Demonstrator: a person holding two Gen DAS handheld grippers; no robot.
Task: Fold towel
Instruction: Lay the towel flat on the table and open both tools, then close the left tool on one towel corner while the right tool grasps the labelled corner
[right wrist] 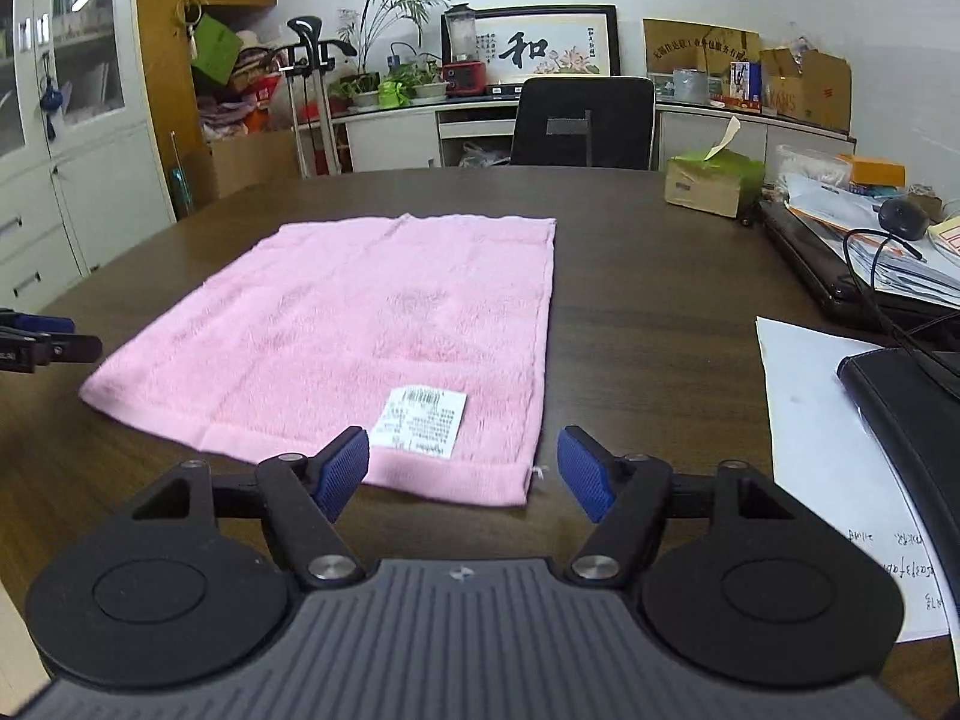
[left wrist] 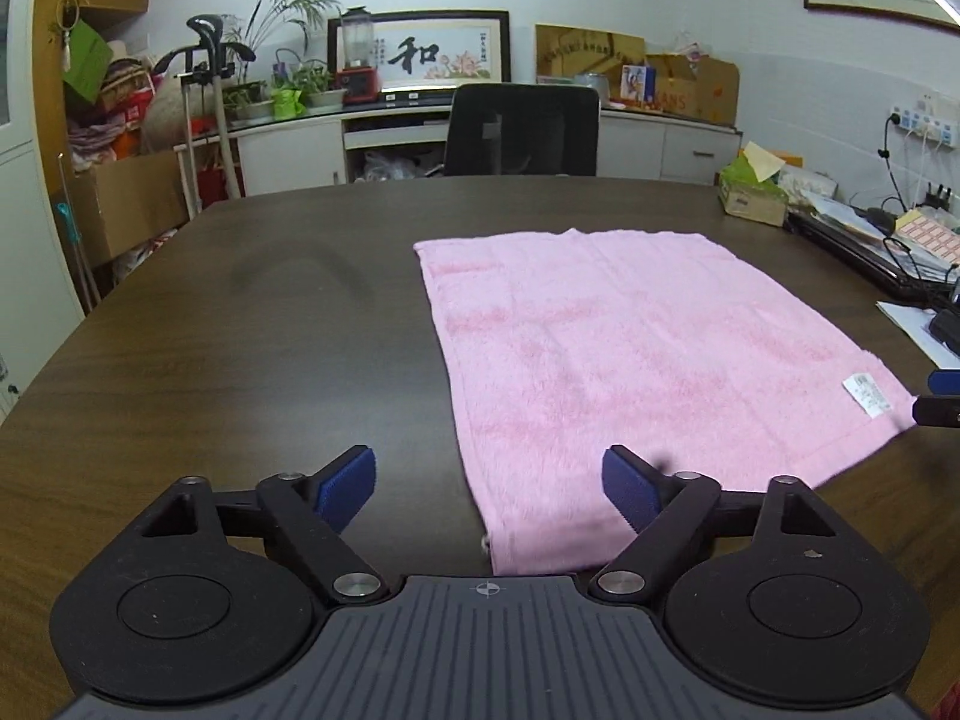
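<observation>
A pink towel (left wrist: 630,354) lies spread flat on the dark wooden table (left wrist: 240,348); it also shows in the right wrist view (right wrist: 360,336), with a white label (right wrist: 420,420) near its near right corner. My left gripper (left wrist: 489,489) is open and empty, just above the towel's near left corner. My right gripper (right wrist: 462,471) is open and empty, just above the near right corner. The right gripper's tips show at the left view's right edge (left wrist: 936,399). The left gripper's tips show at the right view's left edge (right wrist: 42,342).
A black office chair (left wrist: 522,129) stands behind the table. A green tissue box (right wrist: 714,177), a laptop (right wrist: 822,264), papers (right wrist: 822,450), cables and a black case (right wrist: 912,396) crowd the table's right side. Cabinets and plants line the back wall.
</observation>
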